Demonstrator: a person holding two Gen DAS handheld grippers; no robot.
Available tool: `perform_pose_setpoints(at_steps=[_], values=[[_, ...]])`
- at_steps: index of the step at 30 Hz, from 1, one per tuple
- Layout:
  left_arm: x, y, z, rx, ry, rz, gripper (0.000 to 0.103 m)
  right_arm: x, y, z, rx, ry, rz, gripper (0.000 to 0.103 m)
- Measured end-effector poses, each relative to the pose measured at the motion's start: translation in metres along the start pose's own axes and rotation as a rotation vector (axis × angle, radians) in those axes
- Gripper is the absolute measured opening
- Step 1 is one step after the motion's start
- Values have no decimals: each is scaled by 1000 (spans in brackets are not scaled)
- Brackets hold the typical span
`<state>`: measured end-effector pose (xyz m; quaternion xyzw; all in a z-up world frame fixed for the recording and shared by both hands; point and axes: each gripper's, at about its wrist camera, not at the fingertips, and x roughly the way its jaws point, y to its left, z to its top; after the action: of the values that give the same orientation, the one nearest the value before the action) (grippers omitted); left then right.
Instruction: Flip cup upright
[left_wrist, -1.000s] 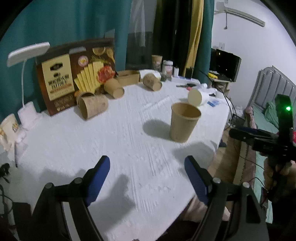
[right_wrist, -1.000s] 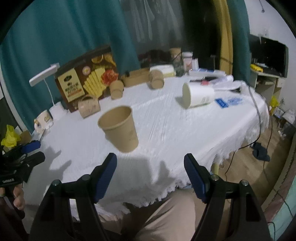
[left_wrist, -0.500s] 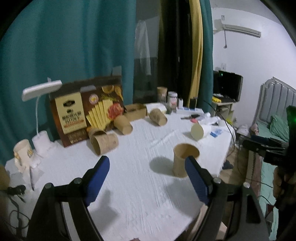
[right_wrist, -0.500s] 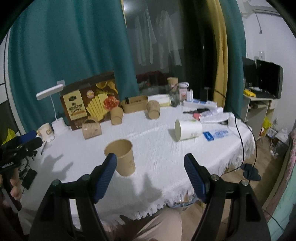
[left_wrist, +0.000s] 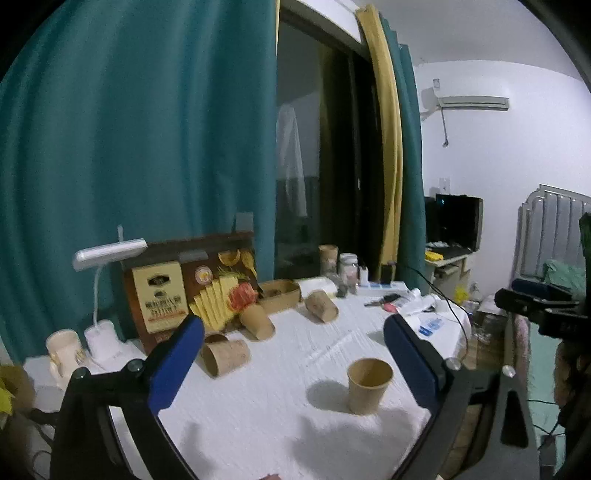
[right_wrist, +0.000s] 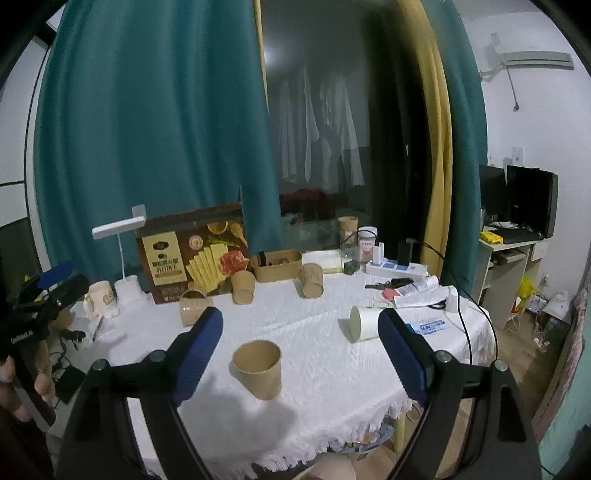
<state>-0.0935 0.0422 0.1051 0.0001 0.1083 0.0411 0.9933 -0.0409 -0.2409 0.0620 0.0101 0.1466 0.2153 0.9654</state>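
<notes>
A brown paper cup (left_wrist: 367, 386) stands upright, mouth up, on the white tablecloth (left_wrist: 280, 406); it also shows in the right wrist view (right_wrist: 258, 369). My left gripper (left_wrist: 293, 363) is open and empty, held back above the table. My right gripper (right_wrist: 299, 354) is open and empty, back from the table's near edge. Neither touches the cup. The right gripper also shows at the far right of the left wrist view (left_wrist: 543, 306), and the left gripper at the far left of the right wrist view (right_wrist: 48, 291).
Several brown cups lie on their sides at the back (right_wrist: 243, 287) (right_wrist: 311, 281) (right_wrist: 192, 312). A white cup (right_wrist: 364, 324) lies on its side at the right. A printed box (right_wrist: 192, 254), desk lamp (right_wrist: 118, 225), mug (right_wrist: 99, 297), basket (right_wrist: 277, 264) and power strip (right_wrist: 397, 269) line the far edge.
Both grippers have drawn back and risen away from the table; the upright cup now looks smaller and farther. The cup itself has not moved.
</notes>
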Motion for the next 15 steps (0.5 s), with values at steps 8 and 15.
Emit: perform_pose_setpoints(at_steps=[8,15], values=[[5,14,-9,-34,33,27,99,7,18,0,-14,5,-2,85],[15,18,-22,-35,76,24,99,27,25,-7,-24,39,0,85]])
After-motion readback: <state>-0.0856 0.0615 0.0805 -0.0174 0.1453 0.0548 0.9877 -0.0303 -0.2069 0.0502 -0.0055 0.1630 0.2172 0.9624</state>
